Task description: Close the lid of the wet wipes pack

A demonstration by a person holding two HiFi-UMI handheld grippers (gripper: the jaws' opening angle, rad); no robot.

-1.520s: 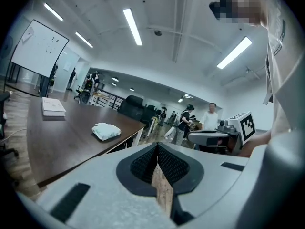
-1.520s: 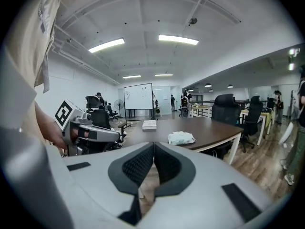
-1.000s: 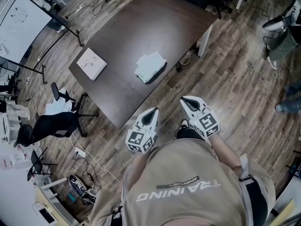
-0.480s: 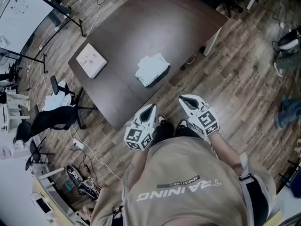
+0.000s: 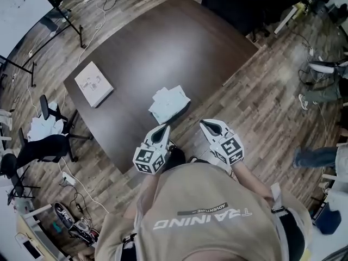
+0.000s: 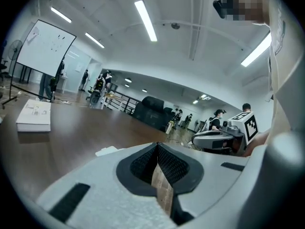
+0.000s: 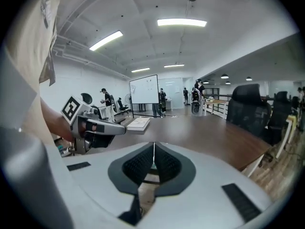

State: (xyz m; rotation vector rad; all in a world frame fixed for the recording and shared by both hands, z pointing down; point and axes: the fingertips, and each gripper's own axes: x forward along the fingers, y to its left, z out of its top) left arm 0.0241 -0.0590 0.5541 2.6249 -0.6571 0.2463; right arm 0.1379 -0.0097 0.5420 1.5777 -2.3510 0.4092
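The wet wipes pack [image 5: 169,103], white and pale, lies near the front edge of the dark wooden table [image 5: 163,42]. I cannot tell how its lid stands from here. My left gripper [image 5: 165,127] is held just short of the table edge, below and a little left of the pack, with its jaws shut and empty. My right gripper [image 5: 204,123] is level with it, off the table's corner, also shut on nothing. In the left gripper view the jaws [image 6: 156,145] meet, and a corner of the pack [image 6: 107,151] peeks over them. In the right gripper view the jaws [image 7: 153,145] are closed; the pack is hidden.
A white flat box [image 5: 93,84] lies at the table's left edge, also seen as the box [image 6: 34,115] and the box [image 7: 139,123]. Office chairs [image 5: 49,145] and cables stand on the wood floor at left. A dark chair [image 5: 234,4] is at the far end. People stand at right.
The person has stepped toward the table, so the pack and table edge now sit closer to both grippers. Both grippers stayed shut and side by side.
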